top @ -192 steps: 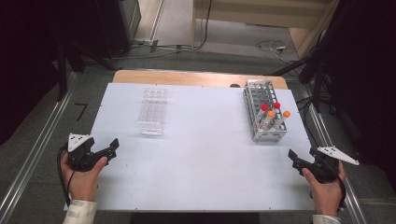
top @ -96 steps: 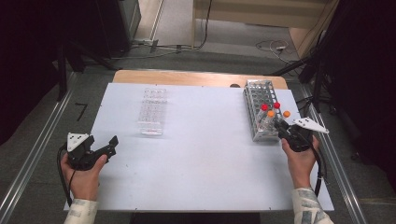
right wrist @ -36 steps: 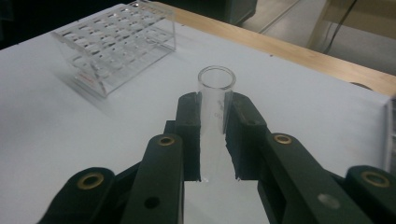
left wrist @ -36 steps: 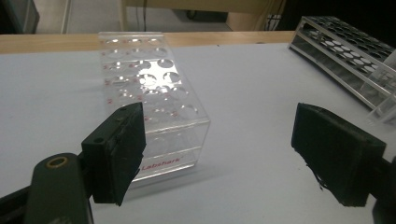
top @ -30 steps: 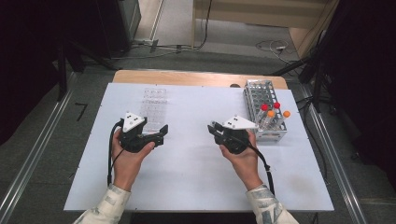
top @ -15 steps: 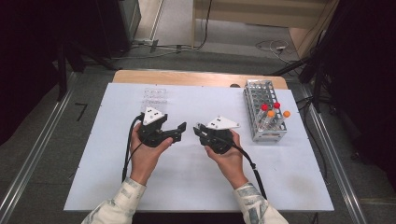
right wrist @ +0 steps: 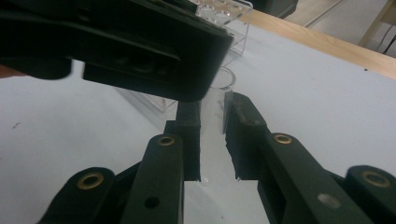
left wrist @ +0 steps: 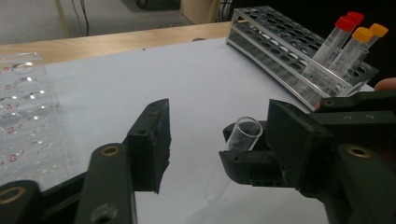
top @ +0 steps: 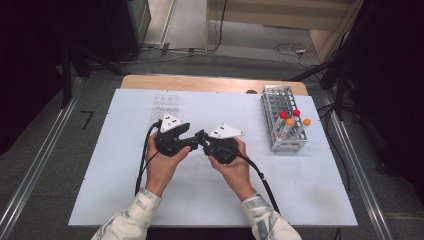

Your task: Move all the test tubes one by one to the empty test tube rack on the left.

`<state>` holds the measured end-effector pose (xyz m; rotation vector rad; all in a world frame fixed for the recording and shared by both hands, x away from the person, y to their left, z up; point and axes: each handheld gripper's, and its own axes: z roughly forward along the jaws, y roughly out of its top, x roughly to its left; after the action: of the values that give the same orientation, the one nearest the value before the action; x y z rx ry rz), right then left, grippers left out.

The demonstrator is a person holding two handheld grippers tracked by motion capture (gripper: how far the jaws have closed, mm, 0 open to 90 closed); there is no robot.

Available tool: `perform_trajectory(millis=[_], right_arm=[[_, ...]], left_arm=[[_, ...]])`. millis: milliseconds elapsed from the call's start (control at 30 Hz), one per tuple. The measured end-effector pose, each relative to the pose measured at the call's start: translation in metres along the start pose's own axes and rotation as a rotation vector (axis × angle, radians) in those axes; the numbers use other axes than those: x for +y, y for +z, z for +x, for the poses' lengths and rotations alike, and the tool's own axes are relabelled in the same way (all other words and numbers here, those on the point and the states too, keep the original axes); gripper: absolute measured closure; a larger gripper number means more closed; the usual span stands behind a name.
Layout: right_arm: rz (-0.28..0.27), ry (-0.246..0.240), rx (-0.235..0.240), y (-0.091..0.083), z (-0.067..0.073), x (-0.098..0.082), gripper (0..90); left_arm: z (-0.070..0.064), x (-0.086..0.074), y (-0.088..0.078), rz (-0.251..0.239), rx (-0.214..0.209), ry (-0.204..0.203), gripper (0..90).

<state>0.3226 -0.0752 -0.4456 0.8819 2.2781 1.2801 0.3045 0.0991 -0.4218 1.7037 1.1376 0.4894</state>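
My two grippers meet tip to tip over the middle of the white table (top: 125, 190). My right gripper (right wrist: 214, 140) is shut on a clear uncapped tube (right wrist: 215, 105), which stands up between its pads. In the left gripper view the tube's open mouth (left wrist: 246, 128) sits between the jaws of my left gripper (left wrist: 219, 135), close to the right-hand one and well apart from the other. Those jaws have just been closing and do not clamp the tube. From above, the left gripper (top: 192, 142) and the right gripper (top: 205, 144) nearly touch.
A metal rack (top: 280, 130) at the right holds several tubes with red and orange caps (top: 292, 120). A clear plastic rack (top: 166, 102) stands behind the left hand. The table's wooden back edge (top: 210, 82) runs beyond both.
Both hands have come together at the table's middle, the right one carrying the tube leftward. The left jaws have narrowed around the tube's top.
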Motion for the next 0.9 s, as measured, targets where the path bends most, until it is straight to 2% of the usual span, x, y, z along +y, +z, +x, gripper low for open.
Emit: perform_trajectory(millis=[367,433,667,900], right_arm=[[0.002,-0.004,0.006,0.0043,0.0040,0.0022,73.2],[0.003,0.000,0.005,0.0049,0.0050,0.0026,73.2],[0.002,-0.009,0.001,0.0051,0.0058,0.0035,73.2],[0.003,-0.009,0.000,0.0052,0.0051,0.0034,71.8]], left_arm=[[-0.0007,0.0003,0.0017,0.014,-0.011,0.023,59.5],[-0.0017,0.0004,0.0020,0.024,-0.023,0.023,66.1],[-0.0035,0.0006,0.0031,0.042,-0.029,0.030,74.2],[-0.0027,0.0020,0.0036,0.042,-0.020,0.039,76.9]])
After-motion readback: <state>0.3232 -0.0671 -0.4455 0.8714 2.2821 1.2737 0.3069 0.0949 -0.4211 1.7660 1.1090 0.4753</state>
